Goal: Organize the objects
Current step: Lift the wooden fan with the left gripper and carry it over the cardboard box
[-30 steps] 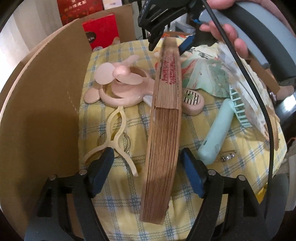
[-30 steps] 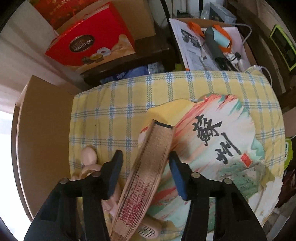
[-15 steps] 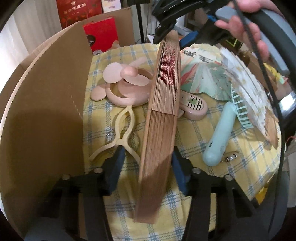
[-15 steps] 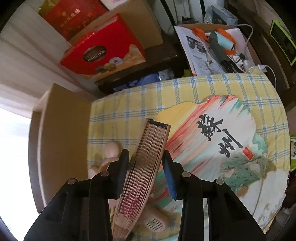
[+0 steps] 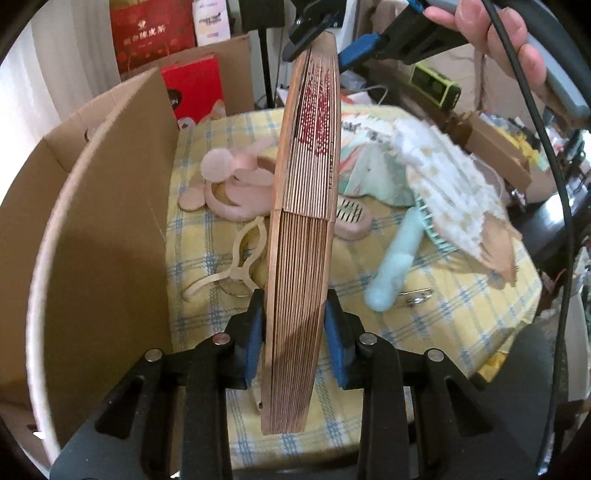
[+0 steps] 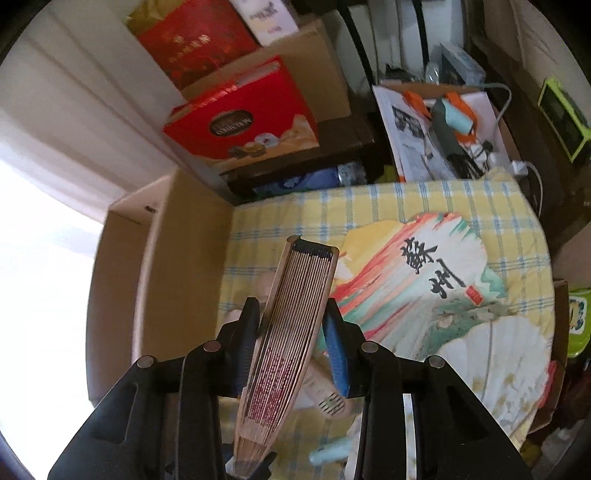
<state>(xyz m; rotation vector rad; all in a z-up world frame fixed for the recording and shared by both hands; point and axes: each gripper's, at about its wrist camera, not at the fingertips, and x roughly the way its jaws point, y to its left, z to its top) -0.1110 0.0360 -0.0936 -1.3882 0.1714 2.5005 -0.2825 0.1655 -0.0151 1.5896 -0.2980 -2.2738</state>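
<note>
A folded wooden fan (image 5: 306, 221) with red markings is held in the air over the yellow checked tablecloth (image 5: 461, 306). My left gripper (image 5: 293, 332) is shut on its lower end. My right gripper (image 6: 293, 339) is shut on its upper part, and that end shows in the right wrist view (image 6: 295, 314). The right gripper also shows at the top of the left wrist view (image 5: 325, 33). An open cardboard box (image 5: 99, 229) stands just left of the fan.
On the cloth lie a pink hand fan (image 5: 236, 184), a cream clip (image 5: 236, 266), a mint hand fan (image 5: 395, 266), a white lace fan (image 5: 454, 188) and a painted paper fan (image 6: 424, 288). Red boxes (image 6: 243, 118) and clutter stand behind the table.
Both grippers have closed on the wooden fan and lifted it off the cloth. It now stands higher and more upright, nearer the cardboard box.
</note>
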